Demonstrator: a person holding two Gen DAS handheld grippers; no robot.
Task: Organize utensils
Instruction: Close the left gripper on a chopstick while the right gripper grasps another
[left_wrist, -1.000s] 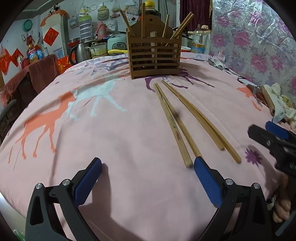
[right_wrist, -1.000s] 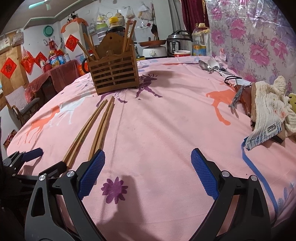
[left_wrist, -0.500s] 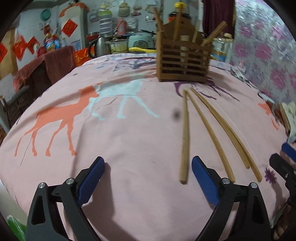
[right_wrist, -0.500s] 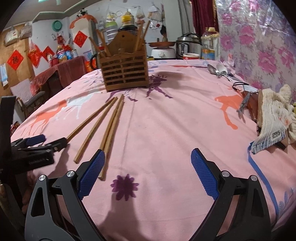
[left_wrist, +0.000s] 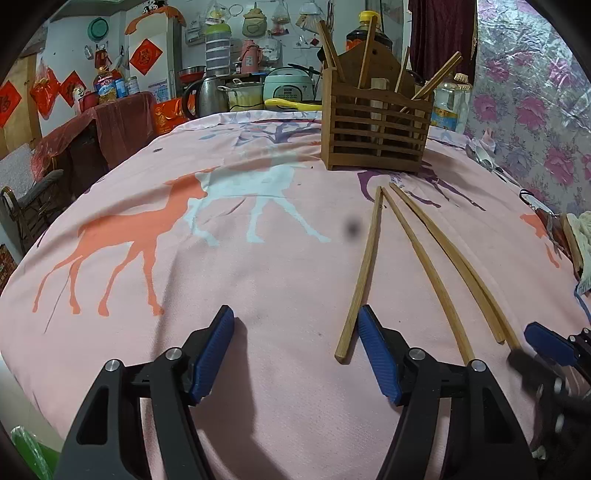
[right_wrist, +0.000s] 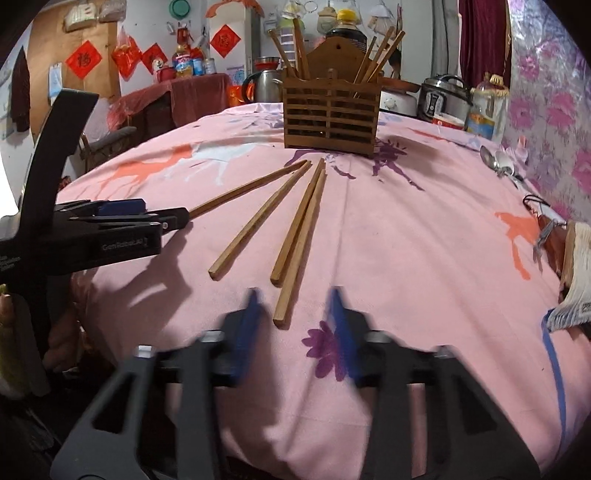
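While four long wooden chopsticks (right_wrist: 295, 229) are lying loose on the pink horse-print cloth covering the tabletop (left_wrist: 258, 280), fanning out from near one slatted brown wooden utensil holder (right_wrist: 331, 114) that is standing upright at the far end with more sticks leaning inside it, two black grippers with blue pads are working at the near ends of the sticks. Angling down toward the cloth, the left gripper (left_wrist: 295, 354) is standing parted with only bare cloth between its pads; its jaws have just been closing, and the nearest stick, the leftmost chopstick (left_wrist: 360, 280), is lying just outside its right-hand pad. Seen from the right wrist camera, that gripper is reaching in from the left edge, its tip meeting the near end of the same stick. Also angling downward, the right gripper (right_wrist: 293, 314) is blurring in its own view, its jaws having just been closing to a narrow gap; the near end of the rightmost chopstick (right_wrist: 301, 251) is lying between the pads, though the blur is making it impossible to tell whether they are pressing on it. Two metal spoons (right_wrist: 496, 162) are resting at the cloth's right edge.
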